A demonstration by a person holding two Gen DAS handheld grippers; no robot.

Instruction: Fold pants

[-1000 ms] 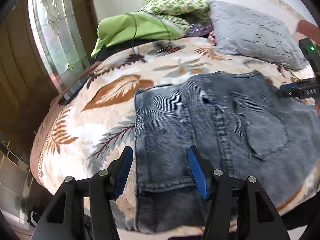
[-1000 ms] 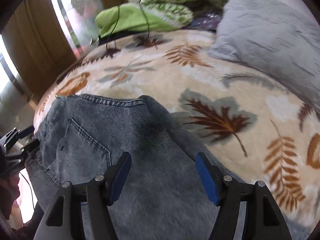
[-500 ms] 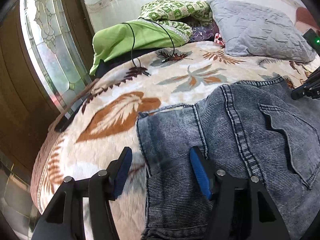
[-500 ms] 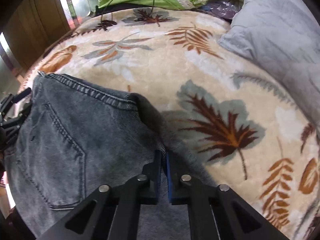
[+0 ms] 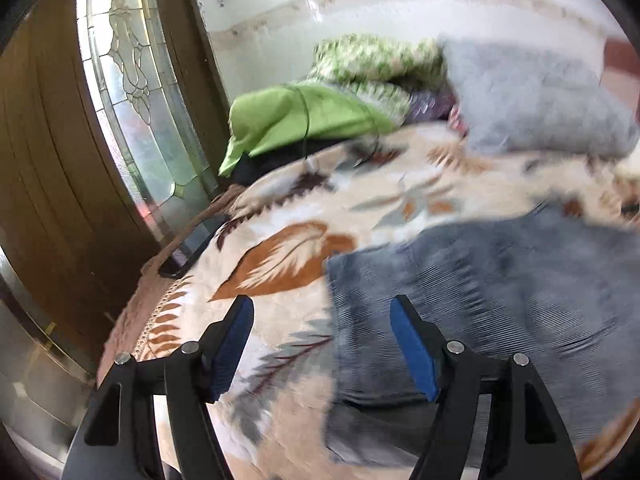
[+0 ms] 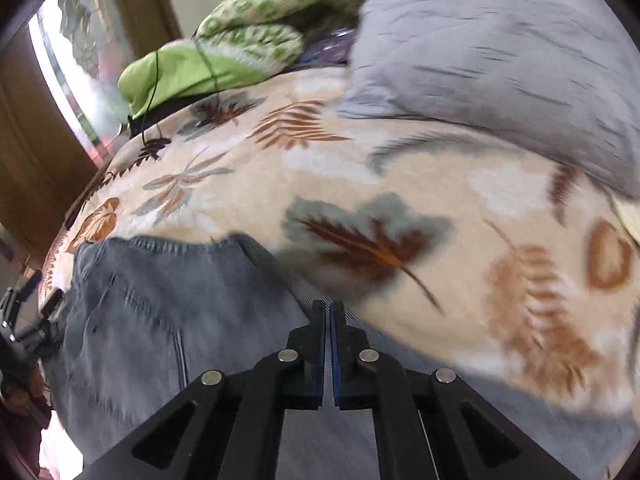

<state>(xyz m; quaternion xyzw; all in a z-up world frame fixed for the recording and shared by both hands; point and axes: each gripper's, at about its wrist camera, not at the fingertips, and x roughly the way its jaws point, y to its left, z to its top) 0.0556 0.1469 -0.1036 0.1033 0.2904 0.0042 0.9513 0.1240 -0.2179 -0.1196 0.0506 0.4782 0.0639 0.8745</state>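
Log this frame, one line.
task: fold pants | left gripper: open over faded grey denim jeans | right gripper: shut on jeans edge | surface: leaf-print blanket

1. Right gripper (image 6: pixel 327 320) jaws closed together, pinching the edge of the grey denim pants (image 6: pixel 160 320).
2. Pants lie on a leaf-print blanket (image 6: pixel 360 168); waistband faces away.
3. Grey pillow (image 6: pixel 500 60) far right, green cloth (image 6: pixel 180 72) far left.
4. Left gripper (image 6: pixel 24 320) at pants' left edge, blurred.
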